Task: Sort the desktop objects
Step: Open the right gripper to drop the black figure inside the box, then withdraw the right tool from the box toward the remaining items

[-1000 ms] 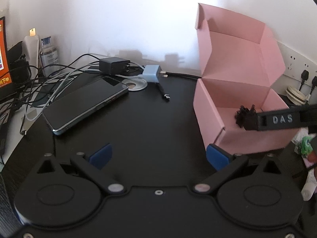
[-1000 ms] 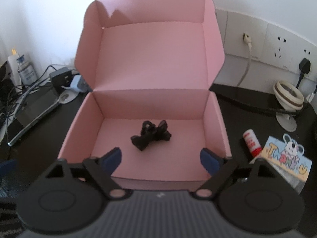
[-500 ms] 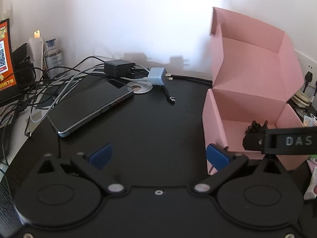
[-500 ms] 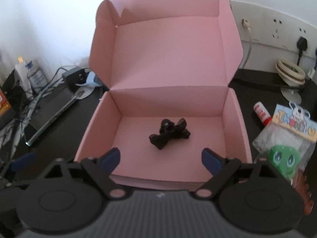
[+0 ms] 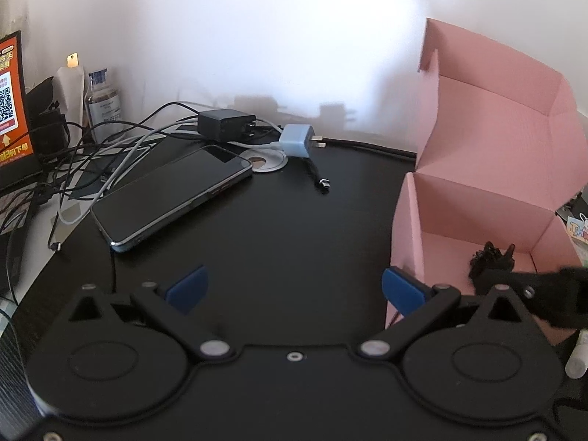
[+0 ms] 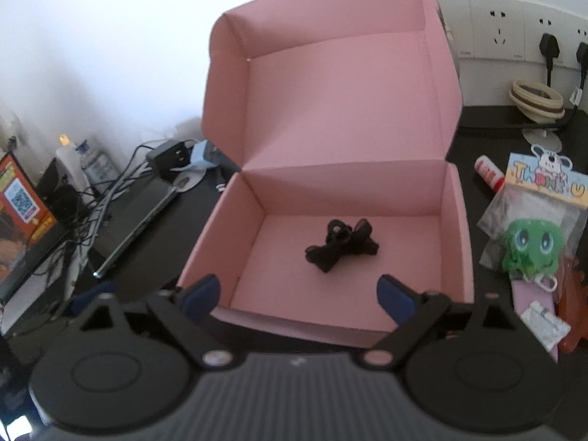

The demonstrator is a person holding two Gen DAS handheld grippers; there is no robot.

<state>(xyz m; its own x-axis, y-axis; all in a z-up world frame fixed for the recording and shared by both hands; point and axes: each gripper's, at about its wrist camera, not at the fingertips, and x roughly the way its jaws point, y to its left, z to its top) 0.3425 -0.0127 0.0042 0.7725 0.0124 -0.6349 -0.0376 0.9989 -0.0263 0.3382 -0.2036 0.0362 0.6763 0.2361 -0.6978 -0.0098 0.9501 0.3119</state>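
my right gripper (image 6: 297, 292) hung with its fingers spread and empty at the near rim of the pink box (image 6: 455, 228), the black bow (image 6: 340, 244) lying ahead between them, long axis crosswise, while my left gripper (image 5: 294, 286), equally spread, sat farther off.

Matt pink cardboard box (image 6: 341, 117), glossy glass phone (image 5: 172, 196), smooth black desktop (image 5: 294, 228).

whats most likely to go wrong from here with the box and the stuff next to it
1. The pink box stands with its tall lid upright, and the open right gripper sits at its front wall; a nudge could slide the box or flip the lid shut.
2. The packaged green toy lies in clutter against the box's right side, so grabbing it may drag its neighbours.
3. Tangled cables by the phone could snag.
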